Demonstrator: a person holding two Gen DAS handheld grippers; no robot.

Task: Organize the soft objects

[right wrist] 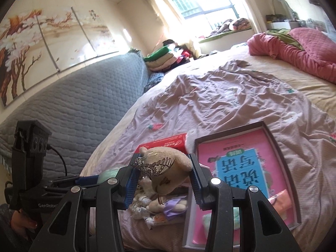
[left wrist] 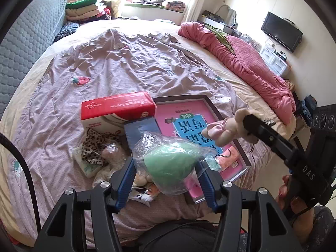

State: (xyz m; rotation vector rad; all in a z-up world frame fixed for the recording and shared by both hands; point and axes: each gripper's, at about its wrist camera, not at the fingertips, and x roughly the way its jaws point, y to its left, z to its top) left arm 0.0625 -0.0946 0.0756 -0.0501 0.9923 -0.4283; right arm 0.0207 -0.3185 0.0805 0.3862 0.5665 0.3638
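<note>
My left gripper (left wrist: pixel 166 168) is shut on a pale green soft thing in a clear plastic bag (left wrist: pixel 168 163), held just above the bed. A beige plush bear (right wrist: pixel 168 163) wearing a small silver tiara (right wrist: pixel 151 164) is clamped in my right gripper (right wrist: pixel 163 163). From the left wrist view the bear (left wrist: pixel 226 130) hangs with a pink bow over the pink book. Beneath both grippers a pile of small soft toys and cloths (right wrist: pixel 159 205) lies on the lilac bedcover (left wrist: pixel 126 63). A leopard-print cloth (left wrist: pixel 94 145) lies to its left.
A red and white box (left wrist: pixel 117 109) and a shallow box holding a pink book (left wrist: pixel 189 115) lie side by side on the bed. A pink quilt (left wrist: pixel 241 58) is bunched at the far right. A blue quilted headboard (right wrist: pixel 73 105) runs along the left.
</note>
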